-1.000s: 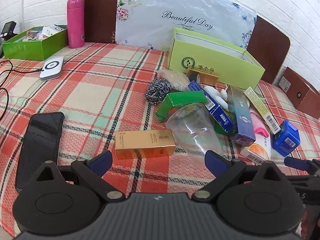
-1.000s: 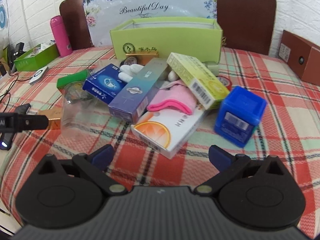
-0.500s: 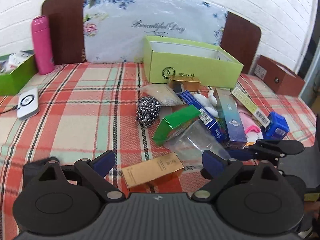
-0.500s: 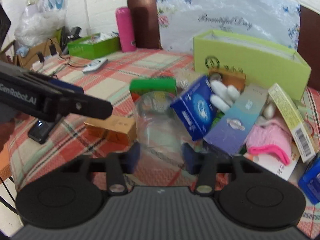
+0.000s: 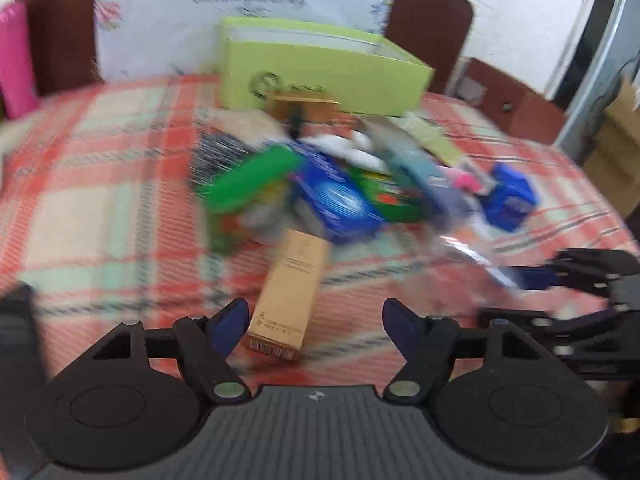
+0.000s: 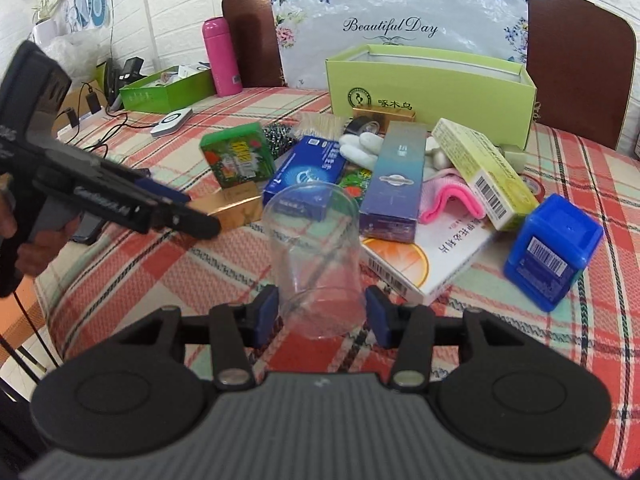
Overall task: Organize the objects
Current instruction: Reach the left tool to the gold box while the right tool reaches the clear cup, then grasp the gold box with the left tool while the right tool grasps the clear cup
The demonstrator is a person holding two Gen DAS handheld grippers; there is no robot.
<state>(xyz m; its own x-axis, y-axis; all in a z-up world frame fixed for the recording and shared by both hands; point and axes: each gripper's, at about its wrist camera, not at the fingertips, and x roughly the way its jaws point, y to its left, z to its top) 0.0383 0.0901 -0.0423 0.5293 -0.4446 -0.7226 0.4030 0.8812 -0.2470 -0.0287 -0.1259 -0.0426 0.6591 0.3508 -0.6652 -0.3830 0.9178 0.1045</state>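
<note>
Firmly right tongs around clear cup

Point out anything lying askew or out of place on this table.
The boxes lie heaped at odd angles in front of the empty lime-green box, not inside it. The clear plastic cup is tipped on its side in the right gripper.

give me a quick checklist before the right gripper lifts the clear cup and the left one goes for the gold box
1. Right gripper pads on the clear cup: ok, both sides touch.
2. Cup empty: ok.
3. Gold box between the open left gripper jaws, which have just been closing: ok, not yet gripped.
4. Light green box open to take things: ok.
5. Left gripper clear of the cup: ok, off to the side.
6. Left view sharp enough to aim: not ok, blurred.
</note>
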